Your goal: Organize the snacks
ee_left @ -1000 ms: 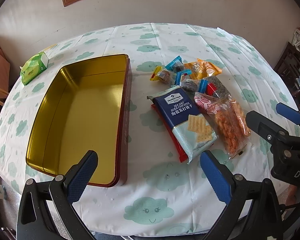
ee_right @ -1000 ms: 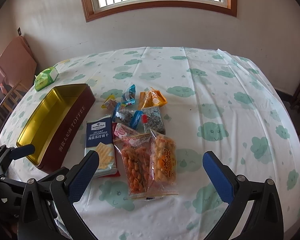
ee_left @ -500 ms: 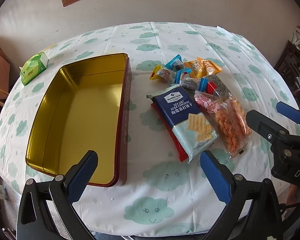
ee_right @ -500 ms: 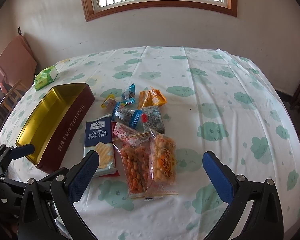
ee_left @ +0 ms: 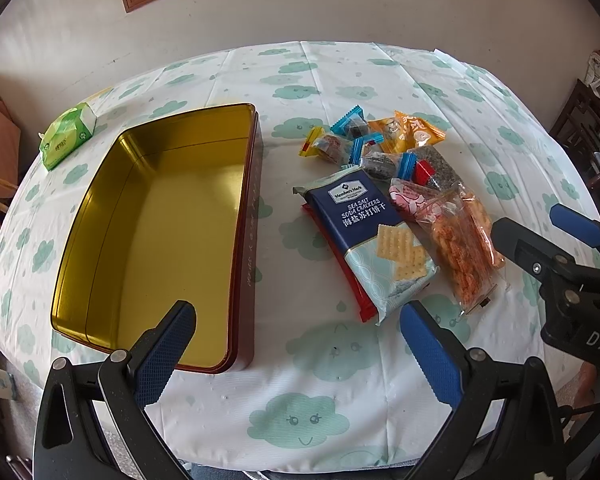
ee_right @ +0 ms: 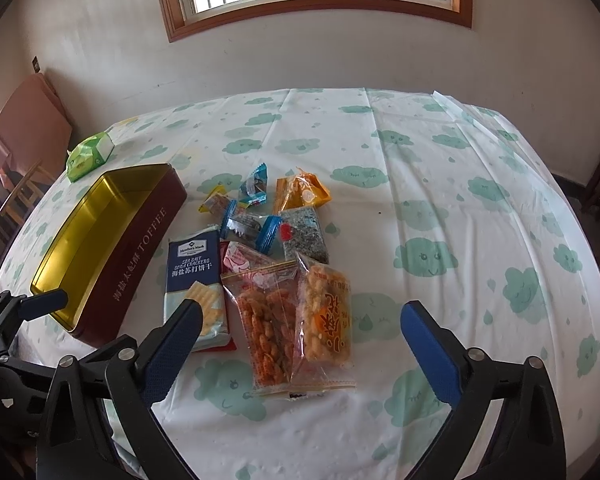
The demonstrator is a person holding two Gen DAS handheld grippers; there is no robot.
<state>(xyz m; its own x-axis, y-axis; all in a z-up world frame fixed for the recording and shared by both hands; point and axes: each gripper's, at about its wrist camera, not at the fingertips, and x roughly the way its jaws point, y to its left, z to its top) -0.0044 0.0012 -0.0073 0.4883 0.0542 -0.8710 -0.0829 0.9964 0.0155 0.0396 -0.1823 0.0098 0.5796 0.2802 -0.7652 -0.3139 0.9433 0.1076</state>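
An open dark-red toffee tin point(ee_left: 248, 240) point(ee_right: 140, 256) with an empty gold inside lies on the left of the table. To its right lies a pile of snacks: a blue soda cracker pack point(ee_left: 372, 232) point(ee_right: 194, 276), two clear bags of orange crisps point(ee_left: 460, 240) point(ee_right: 292, 320), an orange packet point(ee_left: 406, 132) point(ee_right: 300, 194) and several small wrapped sweets point(ee_left: 352, 140) point(ee_right: 244, 208). My left gripper point(ee_left: 296, 352) is open and empty above the near table edge, between tin and crackers. My right gripper point(ee_right: 300, 344) is open and empty above the crisp bags.
A green tissue pack point(ee_left: 66, 138) point(ee_right: 90, 156) lies at the table's far left edge. The table carries a white cloud-print cloth point(ee_right: 440, 208). A wooden chair point(ee_right: 24, 152) stands at the left, dark furniture point(ee_left: 592, 148) at the right, a wall with a window behind.
Both views have shifted very slightly; the snacks and the tin lie as before. Both grippers stay open.
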